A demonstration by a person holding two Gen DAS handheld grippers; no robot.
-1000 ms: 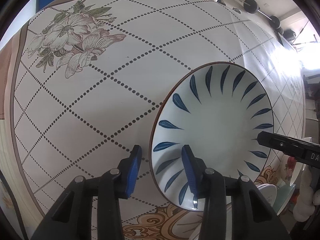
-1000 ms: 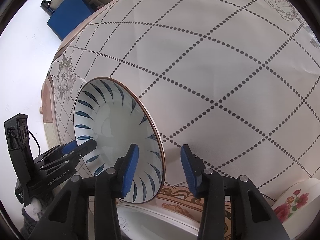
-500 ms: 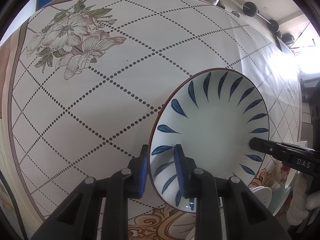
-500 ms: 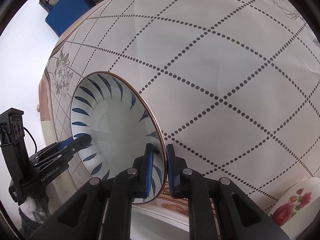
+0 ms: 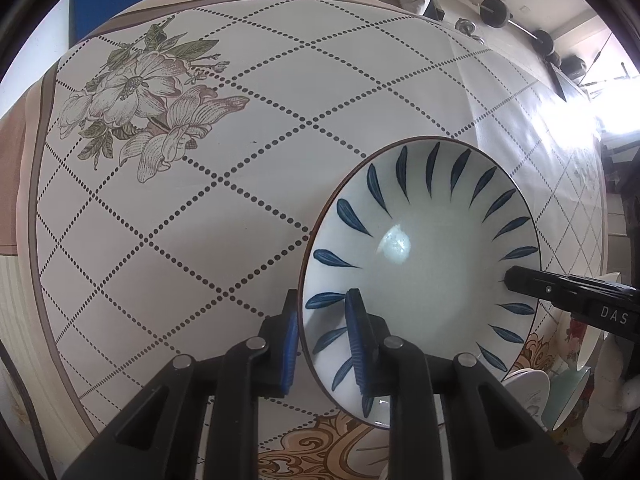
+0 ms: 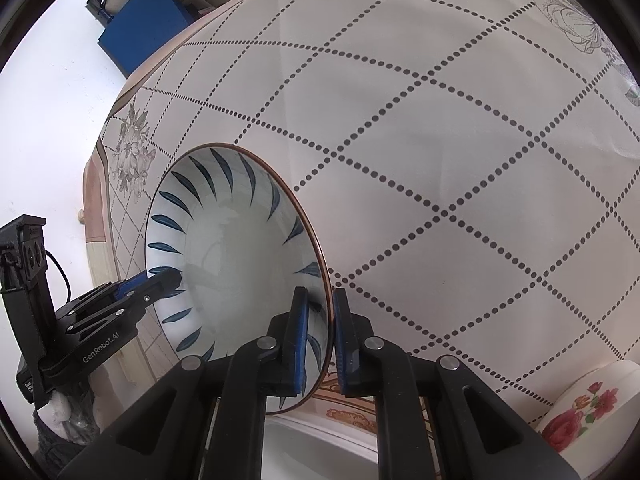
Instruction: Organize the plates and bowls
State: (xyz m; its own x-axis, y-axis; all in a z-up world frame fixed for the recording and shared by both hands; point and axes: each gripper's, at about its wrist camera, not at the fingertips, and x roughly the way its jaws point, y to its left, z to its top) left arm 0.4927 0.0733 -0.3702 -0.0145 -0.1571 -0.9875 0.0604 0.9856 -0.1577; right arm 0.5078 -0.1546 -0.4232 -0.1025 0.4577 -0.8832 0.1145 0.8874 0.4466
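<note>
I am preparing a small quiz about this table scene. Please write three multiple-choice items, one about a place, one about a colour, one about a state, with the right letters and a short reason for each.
1. Where does the right gripper take the bowl?
A. at the rim, opposite the left gripper
B. under the base
C. at the same spot as the left gripper

2. What colour are the leaf strokes inside the bowl?
A. red
B. dark blue
C. green

3. In what state is the left gripper?
A. wide open above the bowl
B. shut on nothing
C. shut on the bowl's rim

Answers:
1 A: in the left wrist view its black tip reaches in at the far edge, across the bowl.
2 B: blue strokes ring the white inside.
3 C: its jaws have just been closing and now pinch the rim, one blue pad inside, one outside.
</note>
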